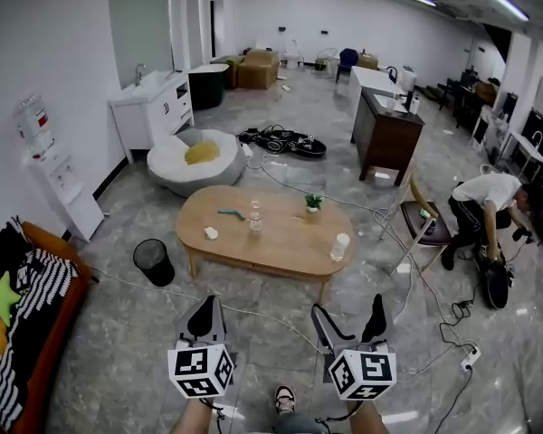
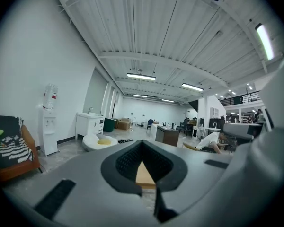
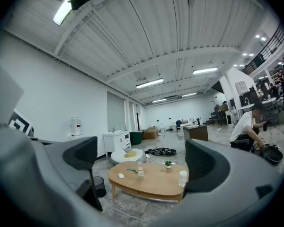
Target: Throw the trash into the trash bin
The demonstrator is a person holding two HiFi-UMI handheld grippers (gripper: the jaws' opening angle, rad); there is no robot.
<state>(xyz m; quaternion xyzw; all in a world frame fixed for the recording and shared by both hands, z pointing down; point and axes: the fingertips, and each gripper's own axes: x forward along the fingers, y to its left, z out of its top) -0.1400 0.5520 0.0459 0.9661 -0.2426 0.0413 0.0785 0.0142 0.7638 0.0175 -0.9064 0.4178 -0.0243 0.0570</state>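
An oval wooden table stands mid-room, well ahead of both grippers. On it lie a crumpled white paper, a blue item, a clear bottle, a small potted plant and a white cup. A black mesh trash bin sits on the floor off the table's left end. My left gripper is held low at the bottom of the view, shut and empty. My right gripper beside it is open and empty. The right gripper view shows the table, the paper and the bin.
An orange sofa with cushions lines the left wall by a water dispenser. A white beanbag and tangled cables lie behind the table. To the right are a chair, a crouching person and a power strip.
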